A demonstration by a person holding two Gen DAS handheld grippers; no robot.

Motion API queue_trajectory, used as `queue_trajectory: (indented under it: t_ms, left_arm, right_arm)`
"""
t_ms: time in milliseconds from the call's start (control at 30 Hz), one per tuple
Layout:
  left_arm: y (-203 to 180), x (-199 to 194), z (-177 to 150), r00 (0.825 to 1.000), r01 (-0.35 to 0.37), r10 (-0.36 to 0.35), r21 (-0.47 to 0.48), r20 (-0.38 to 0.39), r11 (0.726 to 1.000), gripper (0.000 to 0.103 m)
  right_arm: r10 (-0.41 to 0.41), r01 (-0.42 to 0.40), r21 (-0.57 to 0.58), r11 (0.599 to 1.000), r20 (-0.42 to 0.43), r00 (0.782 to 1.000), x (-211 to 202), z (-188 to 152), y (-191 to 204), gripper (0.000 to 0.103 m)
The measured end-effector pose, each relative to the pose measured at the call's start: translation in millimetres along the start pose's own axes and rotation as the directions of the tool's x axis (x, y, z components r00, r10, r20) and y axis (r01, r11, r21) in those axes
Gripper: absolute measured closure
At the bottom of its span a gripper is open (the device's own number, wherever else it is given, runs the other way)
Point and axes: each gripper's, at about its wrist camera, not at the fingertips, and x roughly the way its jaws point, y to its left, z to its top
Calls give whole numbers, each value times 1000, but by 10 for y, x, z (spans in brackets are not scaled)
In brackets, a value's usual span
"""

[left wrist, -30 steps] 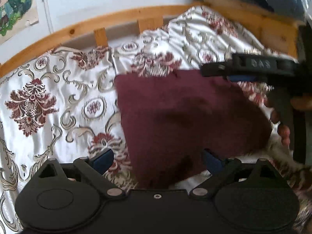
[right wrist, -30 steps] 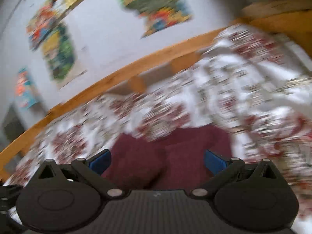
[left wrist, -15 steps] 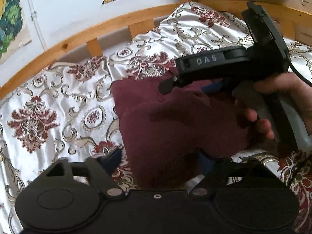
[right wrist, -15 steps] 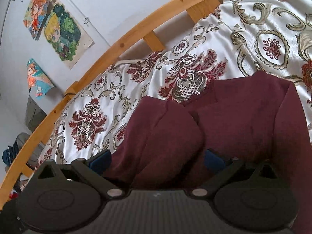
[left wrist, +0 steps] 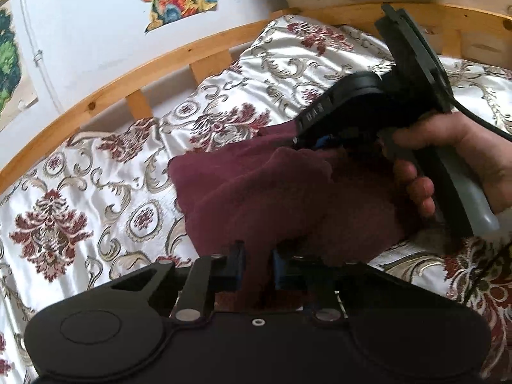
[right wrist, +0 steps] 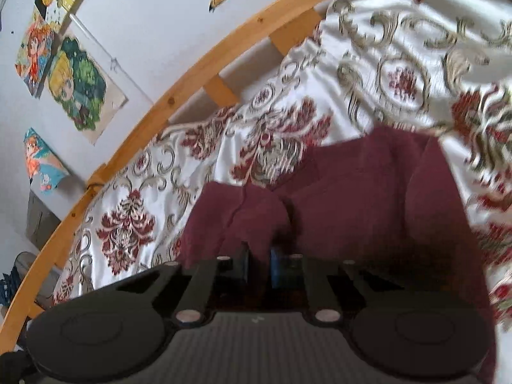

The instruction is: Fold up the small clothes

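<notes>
The maroon garment [left wrist: 288, 198] lies partly folded on the floral bedspread [left wrist: 80, 198] toward the bed's wooden rail [left wrist: 134, 76], its near edge clamped between the left gripper [left wrist: 257, 267] fingers, another fold pinched between the right gripper [right wrist: 259, 267] fingers.

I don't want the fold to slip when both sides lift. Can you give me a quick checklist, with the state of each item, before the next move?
1. Left hand-held gripper pinching the maroon cloth: ok, fabric sits between its fingers.
2. Right hand-held gripper pinching the cloth: ok.
3. Grips on separate edges: ok, near edge and far edge.
4. Cloth lying flat: not ok, bunched folds.
5. Bedspread caught in a grip: cannot tell.
</notes>
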Motion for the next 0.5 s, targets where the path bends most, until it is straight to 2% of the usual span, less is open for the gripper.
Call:
queue_trajectory:
  t_ms: [233,500]
  left_arm:
    - [-125,-16,95,998,59,-60,46,27,997,86]
    - [-300,-10,173,991,121,-127,124,44,985,87]
  right_arm:
    - [-53,61,-106,992,74,996,-272,182,110,93]
    - [-132,144,-107,984,111,985,-517,248,4,93]
